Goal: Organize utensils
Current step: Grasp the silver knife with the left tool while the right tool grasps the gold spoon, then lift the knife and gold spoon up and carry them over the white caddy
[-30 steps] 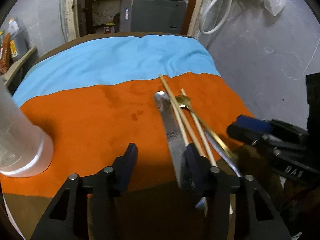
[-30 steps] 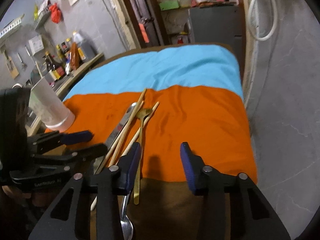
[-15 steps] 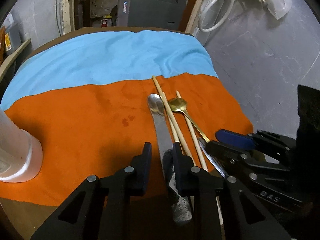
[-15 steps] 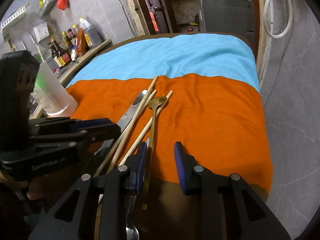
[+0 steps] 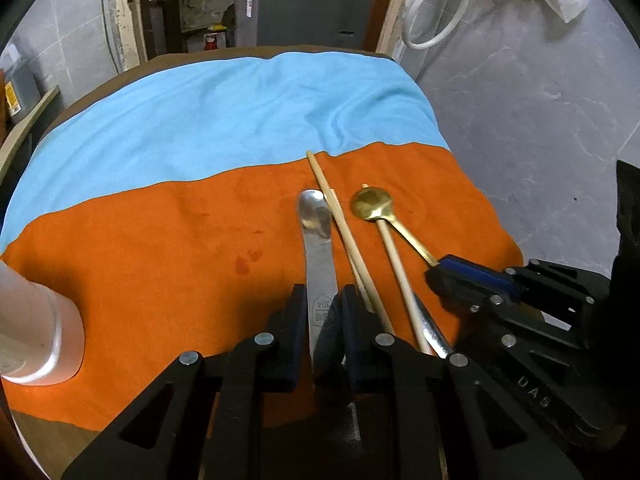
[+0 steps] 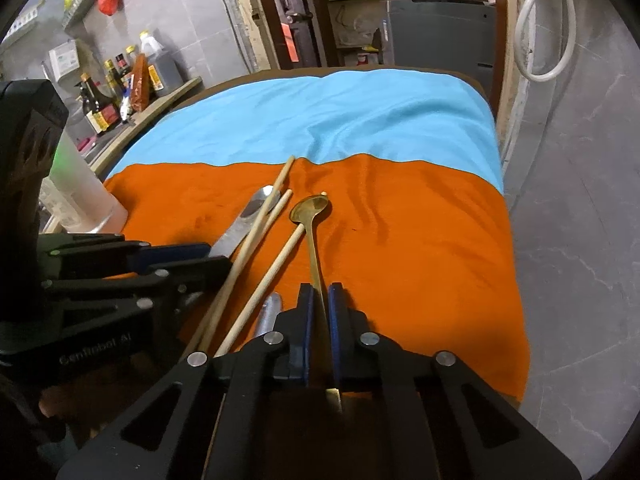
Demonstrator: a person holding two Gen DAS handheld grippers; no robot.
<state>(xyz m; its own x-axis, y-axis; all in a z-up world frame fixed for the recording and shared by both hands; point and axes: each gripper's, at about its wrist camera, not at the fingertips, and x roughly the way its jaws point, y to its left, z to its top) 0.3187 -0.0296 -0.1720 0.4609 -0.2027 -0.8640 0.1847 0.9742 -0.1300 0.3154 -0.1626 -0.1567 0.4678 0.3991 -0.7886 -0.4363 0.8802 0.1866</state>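
Observation:
Utensils lie side by side on the orange cloth. My left gripper is shut on the steel knife, which also shows in the right wrist view. My right gripper is shut on the handle of the gold spoon, seen too in the left wrist view. Two wooden chopsticks lie between knife and spoon. A silver handle lies under them near the front edge.
A white plastic cup stands at the left on the orange cloth, also in the right wrist view. A blue cloth covers the far half of the table. Bottles stand on a shelf at the left. The table edge drops off at the right.
Both grippers have closed: the left onto the knife, the right onto the gold spoon's handle. Both have moved forward over the utensils.

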